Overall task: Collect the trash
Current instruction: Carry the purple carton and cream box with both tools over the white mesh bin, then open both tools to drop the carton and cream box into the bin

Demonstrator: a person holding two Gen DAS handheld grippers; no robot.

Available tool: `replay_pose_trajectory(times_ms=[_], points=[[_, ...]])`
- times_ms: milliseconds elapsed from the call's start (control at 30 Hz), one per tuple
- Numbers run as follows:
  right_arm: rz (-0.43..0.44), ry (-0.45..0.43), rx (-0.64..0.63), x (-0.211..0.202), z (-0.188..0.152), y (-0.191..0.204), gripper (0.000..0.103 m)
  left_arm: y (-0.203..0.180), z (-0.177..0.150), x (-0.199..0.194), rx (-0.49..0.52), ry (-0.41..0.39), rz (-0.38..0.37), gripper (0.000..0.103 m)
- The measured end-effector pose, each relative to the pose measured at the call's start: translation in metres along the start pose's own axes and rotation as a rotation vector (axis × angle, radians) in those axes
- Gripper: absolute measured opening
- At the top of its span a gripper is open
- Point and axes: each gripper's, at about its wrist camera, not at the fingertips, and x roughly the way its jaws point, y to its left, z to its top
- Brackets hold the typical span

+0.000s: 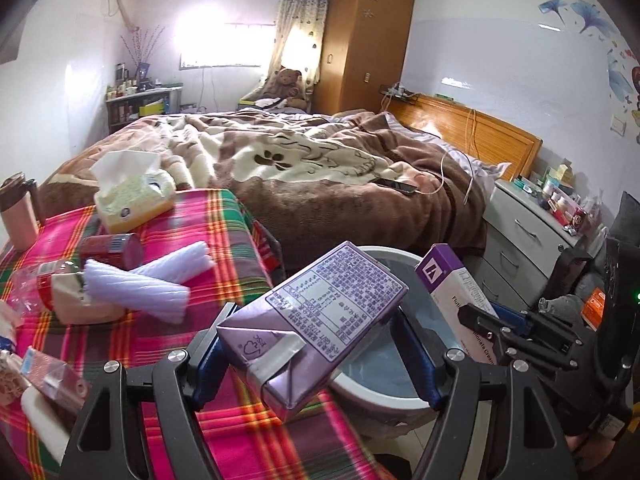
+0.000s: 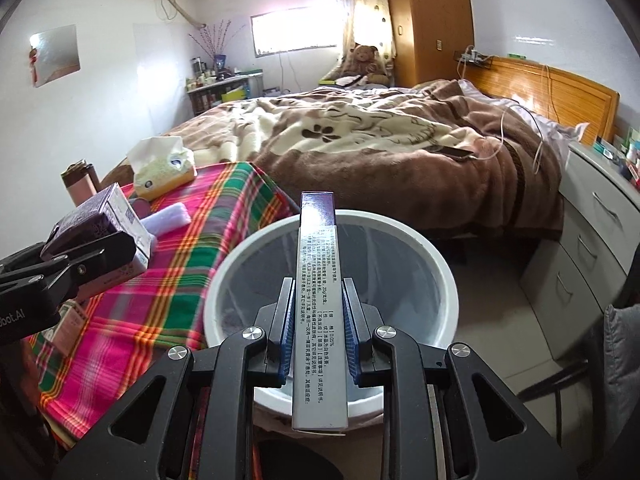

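Left wrist view: the left gripper (image 1: 312, 344) stood clamped on a purple drink carton (image 1: 312, 320), its blue pads pressed to the carton's two sides, jaws a good way apart.
Carton: it was tilted, its printed label face up, hanging over the near left rim of the white bin (image 1: 384, 396).
Right gripper: seen from the left wrist view, the right gripper (image 1: 480, 320) stood to the right of the bin with a purple-and-white medicine box (image 1: 448, 280) in its jaws.
Right wrist view: the right gripper (image 2: 318, 336) was closed tight on the narrow medicine box (image 2: 318, 280), a pad on each long side.
Box: it ran lengthwise out from the jaws, directly above the open mouth of the bin (image 2: 444, 264).
Bin: a round white pail with a liner, standing on the floor, just beside the table with the plaid cloth (image 2: 168, 280).
Left of the bin: on the plaid cloth lay white foam rolls (image 1: 152, 280), a red can (image 1: 116, 248) on its side, and a tissue box (image 1: 136, 200) further back.
Beyond the bin: a bed under a brown blanket (image 2: 380, 148).
Right of the bin: a white chest of drawers (image 2: 592, 240).
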Motion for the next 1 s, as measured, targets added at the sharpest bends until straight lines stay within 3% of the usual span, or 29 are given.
replay_pose_trajectory(times_ms=[400, 633, 700, 767, 1000], points=[[-0.044, 0.068, 0.028, 0.019, -0.008, -0.021, 0.022, -0.031, 0.006, 0.048, 0.054, 0.064, -0.005, 0.076], [-0.072, 0.102, 0.041, 0.026, -0.009, -0.028, 0.023, -0.029, 0.007, 0.063, 0.047, 0.094, -0.018, 0.077], [-0.073, 0.104, 0.050, 0.027, -0.008, -0.030, 0.029, -0.026, 0.007, 0.063, 0.038, 0.089, -0.016, 0.085], [-0.065, 0.100, 0.062, 0.025, -0.009, -0.031, 0.060, -0.025, 0.008, 0.062, 0.033, 0.082, -0.015, 0.088], [-0.075, 0.079, 0.074, 0.019, -0.004, -0.028, 0.062, -0.016, 0.007, 0.049, 0.016, 0.070, -0.011, 0.088]])
